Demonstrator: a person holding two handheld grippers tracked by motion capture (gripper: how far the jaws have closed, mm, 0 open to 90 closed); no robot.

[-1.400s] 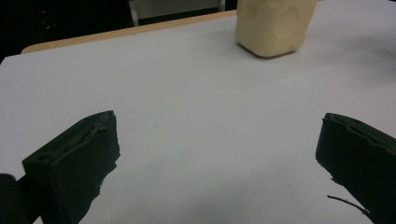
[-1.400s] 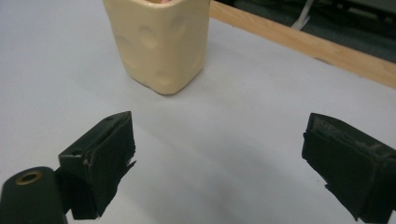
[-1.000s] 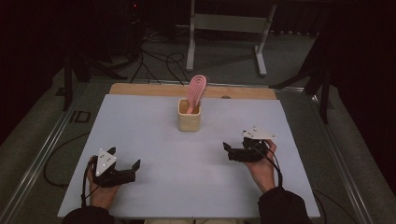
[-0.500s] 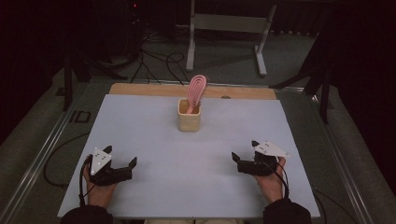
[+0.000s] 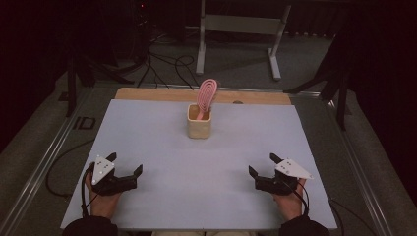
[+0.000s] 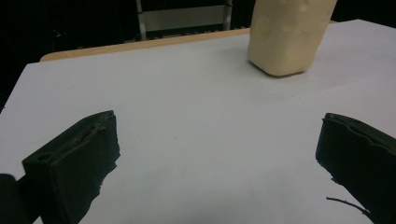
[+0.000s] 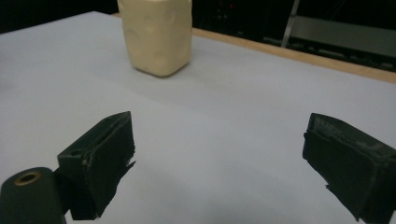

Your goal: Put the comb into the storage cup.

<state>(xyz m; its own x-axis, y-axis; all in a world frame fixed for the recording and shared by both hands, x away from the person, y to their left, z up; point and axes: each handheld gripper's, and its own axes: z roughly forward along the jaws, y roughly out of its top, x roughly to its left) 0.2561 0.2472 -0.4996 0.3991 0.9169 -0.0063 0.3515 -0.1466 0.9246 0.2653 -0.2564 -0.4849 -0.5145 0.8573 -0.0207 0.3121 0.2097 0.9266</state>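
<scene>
1. the left gripper (image 5: 126, 164) sits low over the near left part of the white worktop (image 5: 162, 147), held in the person's left hand (image 5: 104, 200); its jaws stand wide apart with nothing between them.
2. in the left gripper view the same jaws rise at the two bottom corners, with bare worktop (image 6: 196, 116) between them.
3. the right gripper (image 5: 262, 164) sits low over the near right part of the worktop, held in the person's right hand (image 5: 290, 202); its jaws are also spread wide and hold nothing.
4. a grey three-cornered plate (image 5: 293, 168) tops the right gripper, and a like plate (image 5: 104, 165) tops the left one.
5. the cream holder (image 5: 199, 121) stands upright well ahead of both grippers, to the right of the left gripper's line and to the left of the right gripper's line, roughly midway between them across the worktop.
6. from the left gripper the cream holder (image 6: 289, 35) shows ahead and to the right, well apart from the jaws; from the right gripper the cream holder (image 7: 156, 35) shows ahead and to the left, also well apart.
7. a pink comb (image 5: 206, 97) stands in the holder, its looped head rising above the rim and leaning slightly right in the high view.
8. neither gripper touches the holder or the comb.
9. a wooden strip (image 5: 147, 93) runs along the far edge of the worktop, beyond the holder.
</scene>
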